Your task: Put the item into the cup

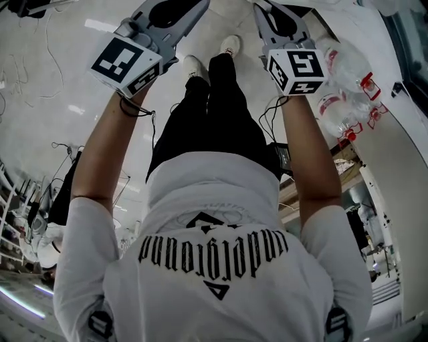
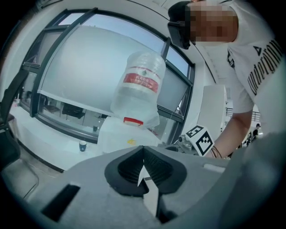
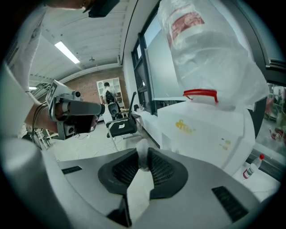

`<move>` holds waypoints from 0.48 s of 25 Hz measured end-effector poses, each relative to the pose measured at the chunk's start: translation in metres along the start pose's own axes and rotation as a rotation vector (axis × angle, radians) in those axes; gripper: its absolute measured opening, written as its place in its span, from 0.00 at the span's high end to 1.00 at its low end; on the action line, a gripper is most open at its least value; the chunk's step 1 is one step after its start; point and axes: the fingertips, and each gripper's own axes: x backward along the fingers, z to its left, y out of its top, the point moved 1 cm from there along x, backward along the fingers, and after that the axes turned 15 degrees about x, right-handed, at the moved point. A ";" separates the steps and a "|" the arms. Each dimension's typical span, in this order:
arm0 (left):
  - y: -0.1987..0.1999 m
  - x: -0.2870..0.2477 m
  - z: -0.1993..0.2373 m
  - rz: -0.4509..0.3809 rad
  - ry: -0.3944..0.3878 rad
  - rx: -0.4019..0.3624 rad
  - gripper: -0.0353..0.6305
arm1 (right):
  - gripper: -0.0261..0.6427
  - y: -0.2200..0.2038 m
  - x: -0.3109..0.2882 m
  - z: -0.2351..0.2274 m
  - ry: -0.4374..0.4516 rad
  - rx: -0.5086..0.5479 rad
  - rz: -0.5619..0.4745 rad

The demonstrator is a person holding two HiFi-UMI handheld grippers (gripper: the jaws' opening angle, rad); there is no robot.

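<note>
My right gripper (image 3: 142, 151) is shut on a small white crumpled item (image 3: 140, 174) that fills the gap between its pads and pokes out at the tips. The tips of my left gripper (image 2: 143, 148) meet with nothing seen between them. In the head view both grippers are held out ahead of the person, the left gripper (image 1: 172, 9) at the top left and the right gripper (image 1: 281, 17) at the top right. A small dark cup (image 2: 82, 146) stands far off on a white ledge under the window. No cup shows in the right gripper view.
A white water dispenser (image 3: 210, 134) with an upturned bottle (image 2: 138, 87) stands close ahead of both grippers. Several spare water bottles (image 1: 344, 73) lie on the floor at the right. A black office chair (image 3: 120, 127) stands further back. A small red-capped bottle (image 3: 252, 169) is beside the dispenser.
</note>
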 end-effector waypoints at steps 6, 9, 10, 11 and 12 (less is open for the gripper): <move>-0.021 -0.016 0.028 0.026 -0.009 -0.029 0.92 | 0.87 -0.034 -0.038 -0.012 -0.022 -0.013 0.057; -0.032 -0.021 0.044 0.030 0.005 -0.022 0.92 | 0.87 -0.046 -0.054 -0.015 -0.028 -0.020 0.068; -0.036 -0.023 0.049 0.033 0.010 -0.019 0.92 | 0.87 -0.050 -0.059 -0.015 -0.030 -0.023 0.071; -0.041 -0.025 0.054 0.037 0.016 -0.019 0.92 | 0.87 -0.053 -0.064 -0.015 -0.032 -0.025 0.073; -0.045 -0.028 0.058 0.042 0.020 -0.019 0.93 | 0.87 -0.056 -0.069 -0.015 -0.035 -0.027 0.076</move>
